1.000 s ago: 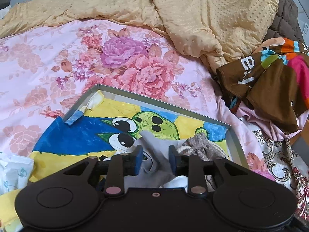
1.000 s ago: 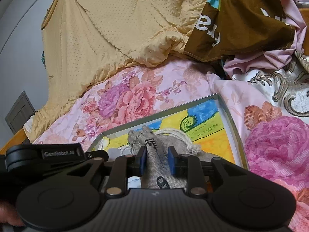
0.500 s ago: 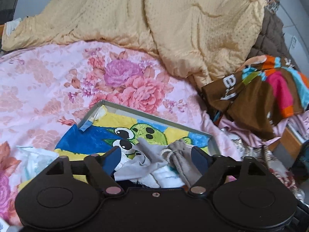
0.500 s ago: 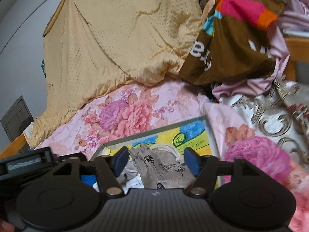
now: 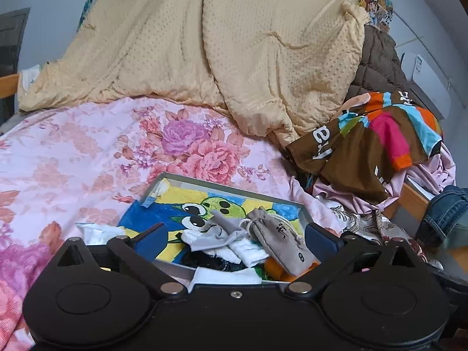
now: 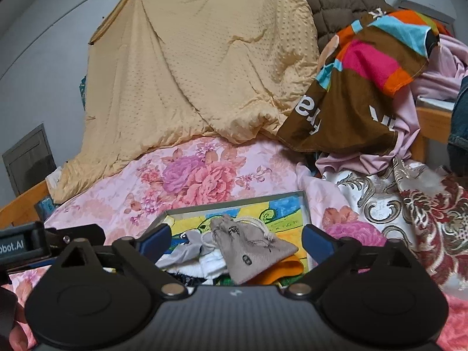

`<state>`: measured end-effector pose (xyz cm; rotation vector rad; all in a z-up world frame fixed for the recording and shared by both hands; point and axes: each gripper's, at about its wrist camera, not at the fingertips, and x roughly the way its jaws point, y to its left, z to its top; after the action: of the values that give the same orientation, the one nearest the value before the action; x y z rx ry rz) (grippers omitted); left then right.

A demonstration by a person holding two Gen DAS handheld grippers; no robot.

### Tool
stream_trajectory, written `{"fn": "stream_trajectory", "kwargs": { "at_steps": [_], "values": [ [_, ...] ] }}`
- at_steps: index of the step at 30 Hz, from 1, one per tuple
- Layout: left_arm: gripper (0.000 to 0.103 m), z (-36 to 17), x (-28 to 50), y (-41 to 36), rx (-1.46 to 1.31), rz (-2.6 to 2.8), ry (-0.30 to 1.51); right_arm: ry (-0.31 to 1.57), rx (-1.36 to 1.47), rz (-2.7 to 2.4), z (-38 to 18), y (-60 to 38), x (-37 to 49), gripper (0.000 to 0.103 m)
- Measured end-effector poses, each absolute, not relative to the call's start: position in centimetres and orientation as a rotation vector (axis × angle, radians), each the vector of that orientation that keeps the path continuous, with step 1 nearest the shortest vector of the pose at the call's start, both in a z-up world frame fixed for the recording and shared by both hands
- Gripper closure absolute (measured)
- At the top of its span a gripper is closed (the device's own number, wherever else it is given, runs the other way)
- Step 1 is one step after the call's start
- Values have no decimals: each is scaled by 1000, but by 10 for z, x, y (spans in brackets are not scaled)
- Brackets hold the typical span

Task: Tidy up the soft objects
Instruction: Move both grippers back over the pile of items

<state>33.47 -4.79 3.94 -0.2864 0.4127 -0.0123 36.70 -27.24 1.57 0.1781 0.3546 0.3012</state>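
A metal tray (image 5: pixel 222 185) with a cartoon picture lies on the floral bedsheet. In it rest a beige drawstring pouch (image 5: pixel 280 241), a grey cloth (image 5: pixel 218 232), white cloth (image 5: pixel 245 253) and something orange (image 5: pixel 275 272). My left gripper (image 5: pixel 234 239) is open and empty, raised above the pile. In the right wrist view the tray (image 6: pixel 234 204), the pouch (image 6: pixel 251 250) and the grey cloth (image 6: pixel 184 251) show too. My right gripper (image 6: pixel 235 238) is open and empty above the pouch. The left gripper's body (image 6: pixel 29 244) shows at the left edge.
A yellow quilt (image 5: pixel 234 44) is heaped at the back. A brown multicoloured garment (image 5: pixel 368 146) and pink cloth lie at the right, with jeans (image 5: pixel 447 213) and the wooden bed edge beyond. A white crumpled item (image 5: pixel 93 231) lies left of the tray.
Both grippers have opened and let go: the left released the grey cloth, the right released the pouch. Both have pulled back and up from the tray.
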Motion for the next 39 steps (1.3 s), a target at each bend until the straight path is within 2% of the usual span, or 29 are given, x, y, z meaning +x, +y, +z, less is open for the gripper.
{"fn": "stream_trajectory", "kwargs": {
  "at_steps": [21,39],
  "values": [
    [1,30,221,-21,-234,-5,333,218,140,319,12,-266,252,0],
    [1,-13,155,8,-215,17,421,422,109,330,-29,-242,204,0]
  ]
}}
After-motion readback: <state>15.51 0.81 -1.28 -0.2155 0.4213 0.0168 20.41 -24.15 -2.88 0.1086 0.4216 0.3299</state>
